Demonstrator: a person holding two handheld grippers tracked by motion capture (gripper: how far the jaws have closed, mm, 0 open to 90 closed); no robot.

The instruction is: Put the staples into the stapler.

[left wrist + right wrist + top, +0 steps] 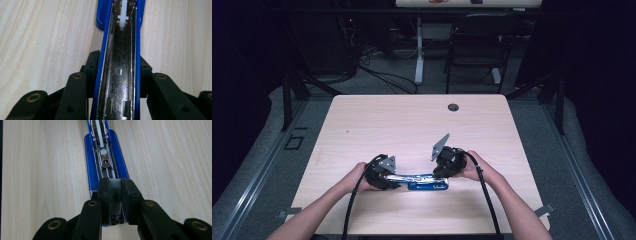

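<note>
A blue stapler (424, 182) lies swung open on the light wooden table (412, 125), near its front edge. My left gripper (382, 173) is shut on the stapler's raised arm (120, 95), a blue-sided metal channel with a white pusher at its far end; the pads (91, 67) press on both blue sides. My right gripper (447, 165) hangs over the stapler's base (91, 175). Its jaws stand almost together on a thin grey ridged strip (115, 195), which looks like a strip of staples, right above the open magazine (105, 160).
A round cable hole (453, 107) sits near the table's far edge. Beyond the table stand a dark chair (477, 45) and a white desk leg (419, 50) on a grey floor with cables. Both forearms come in from the bottom edge.
</note>
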